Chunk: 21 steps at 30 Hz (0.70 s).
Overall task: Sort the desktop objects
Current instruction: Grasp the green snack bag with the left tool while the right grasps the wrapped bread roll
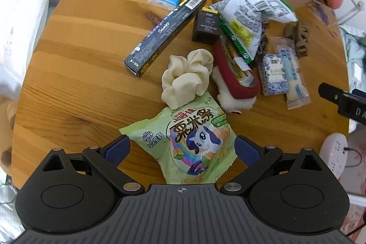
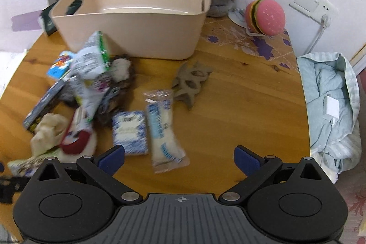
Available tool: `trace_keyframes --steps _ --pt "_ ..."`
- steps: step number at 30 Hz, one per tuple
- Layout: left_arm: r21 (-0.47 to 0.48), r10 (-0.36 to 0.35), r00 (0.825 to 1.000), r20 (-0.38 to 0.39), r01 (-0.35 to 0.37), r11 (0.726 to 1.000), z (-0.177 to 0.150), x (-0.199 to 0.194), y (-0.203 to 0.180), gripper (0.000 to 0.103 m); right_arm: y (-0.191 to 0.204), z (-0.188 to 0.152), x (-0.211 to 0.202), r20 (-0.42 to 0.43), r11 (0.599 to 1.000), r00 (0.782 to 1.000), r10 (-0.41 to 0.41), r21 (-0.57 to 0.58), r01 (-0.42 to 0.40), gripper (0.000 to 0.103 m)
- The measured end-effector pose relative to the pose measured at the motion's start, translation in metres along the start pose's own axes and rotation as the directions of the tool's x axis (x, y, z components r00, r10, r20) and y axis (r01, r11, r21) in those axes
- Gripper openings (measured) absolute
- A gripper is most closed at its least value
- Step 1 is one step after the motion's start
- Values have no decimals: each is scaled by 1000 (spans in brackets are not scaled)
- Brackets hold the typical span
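Soft, even indoor light; fisheye bending at edges; right wrist view's left clutter motion-blurred.

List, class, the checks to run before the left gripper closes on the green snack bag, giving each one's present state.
1. Left gripper open: ok.
2. Green snack bag between its fingers: ok, the bag lies between the blue pads.
3. Bag free of neighbours: not ok, the cream scrunchie rests on its far edge.
4. Beige bin has room: ok, nothing shows inside it.
5. Right gripper out of the way: ok, open and empty over bare wooden table.
6. Pads level with the bag: cannot tell.
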<state>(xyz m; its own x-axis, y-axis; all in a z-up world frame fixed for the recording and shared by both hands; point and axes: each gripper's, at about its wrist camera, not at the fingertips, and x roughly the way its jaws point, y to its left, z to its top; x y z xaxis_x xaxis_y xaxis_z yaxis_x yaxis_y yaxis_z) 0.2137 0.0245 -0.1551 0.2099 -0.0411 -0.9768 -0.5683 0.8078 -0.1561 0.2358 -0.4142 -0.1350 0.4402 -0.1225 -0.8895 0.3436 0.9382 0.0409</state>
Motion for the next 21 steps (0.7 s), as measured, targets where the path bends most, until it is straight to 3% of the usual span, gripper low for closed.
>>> trace_keyframes --steps 9,21 --pt "-135 -17 998 -54 9 991 5 26 3 100 -23 14 48 -43 999 999 16 29 -15 101" --pt "-154 -20 998 -66 10 988 5 46 0 100 -11 22 85 -115 997 991 61 43 -57 91"
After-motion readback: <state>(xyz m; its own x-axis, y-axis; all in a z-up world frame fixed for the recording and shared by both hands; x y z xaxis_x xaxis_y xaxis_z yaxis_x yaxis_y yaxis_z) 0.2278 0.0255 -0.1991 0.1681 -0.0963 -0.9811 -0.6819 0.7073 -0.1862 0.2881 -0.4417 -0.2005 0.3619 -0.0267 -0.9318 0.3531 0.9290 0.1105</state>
